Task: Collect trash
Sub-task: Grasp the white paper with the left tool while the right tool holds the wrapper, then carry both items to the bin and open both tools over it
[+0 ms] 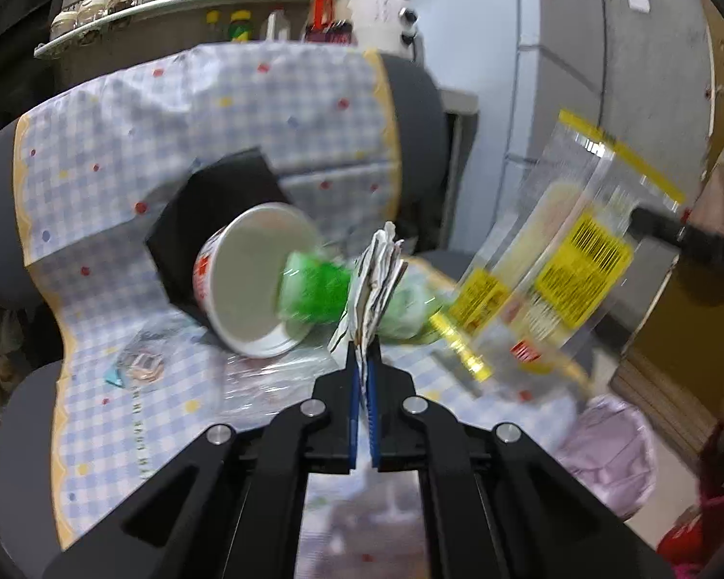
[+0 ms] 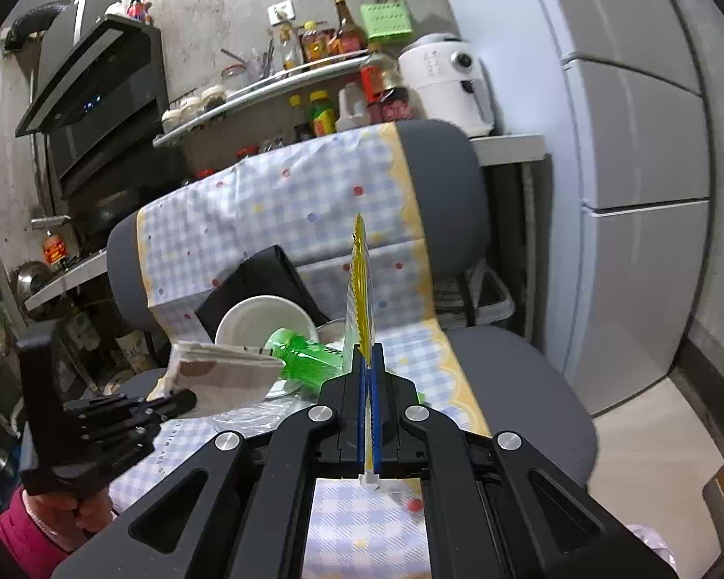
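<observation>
No lettering reads clearly (cloth (image 2: 285, 202) print (image 2: 169, 453) too blurred).

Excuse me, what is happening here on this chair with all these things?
A person is collecting trash from a chair covered with a checked cloth. The left claw is shut on a folded paper wrapper; the right claw is shut on a clear plastic bag with yellow print. A paper cup and a green bottle remain on the seat.
</observation>
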Demonstrator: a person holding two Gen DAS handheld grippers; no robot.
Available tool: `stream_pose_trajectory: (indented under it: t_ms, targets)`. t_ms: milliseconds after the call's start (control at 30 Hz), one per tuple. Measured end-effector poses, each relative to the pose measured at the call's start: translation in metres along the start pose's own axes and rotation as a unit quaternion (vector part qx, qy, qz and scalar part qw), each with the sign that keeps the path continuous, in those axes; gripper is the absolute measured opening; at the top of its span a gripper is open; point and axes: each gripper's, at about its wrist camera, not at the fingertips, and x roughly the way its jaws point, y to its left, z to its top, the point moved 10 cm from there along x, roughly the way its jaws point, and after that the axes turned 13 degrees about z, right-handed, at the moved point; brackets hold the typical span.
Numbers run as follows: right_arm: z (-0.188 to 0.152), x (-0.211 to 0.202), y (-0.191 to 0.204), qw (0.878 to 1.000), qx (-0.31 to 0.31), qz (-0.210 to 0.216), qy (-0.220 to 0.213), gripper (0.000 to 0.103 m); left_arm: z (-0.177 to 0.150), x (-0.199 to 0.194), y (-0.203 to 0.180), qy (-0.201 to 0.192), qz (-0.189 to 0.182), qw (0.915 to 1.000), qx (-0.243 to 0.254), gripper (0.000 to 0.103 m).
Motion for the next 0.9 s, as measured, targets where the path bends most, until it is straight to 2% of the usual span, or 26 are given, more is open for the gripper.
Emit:
stream_pose_trajectory:
  t_ms: [167,300,467,700,900]
  targets:
    - [-0.004,-0.04,-0.015,0.999,0.005,-0.03,-0.013,0.002,0.002,-0.014,-0.045,-0.007,-0.035,0.9993,0.009,0.001]
    - [-0.011,-0.079,-0.036,0.997,0.014,-0.065,-0.023,0.002,-0.003,-0.017,-0.1,-0.005,-0.071,0.9969,0.032,0.001]
    - [-0.027,-0.131,-0.068,0.991,0.033,-0.123,-0.031,0.002,-0.012,-0.022,-0.17,-0.002,-0.126,0.9897,0.068,0.001]
    - [-0.07,-0.186,-0.12,0.976,0.078,-0.201,-0.018,0.002,-0.042,-0.022,-0.263,0.028,-0.201,0.9703,0.131,0.001]
    - [-0.112,-0.21,-0.163,0.962,0.122,-0.243,0.009,0.002,-0.081,-0.006,-0.318,0.08,-0.238,0.9503,0.185,0.001]
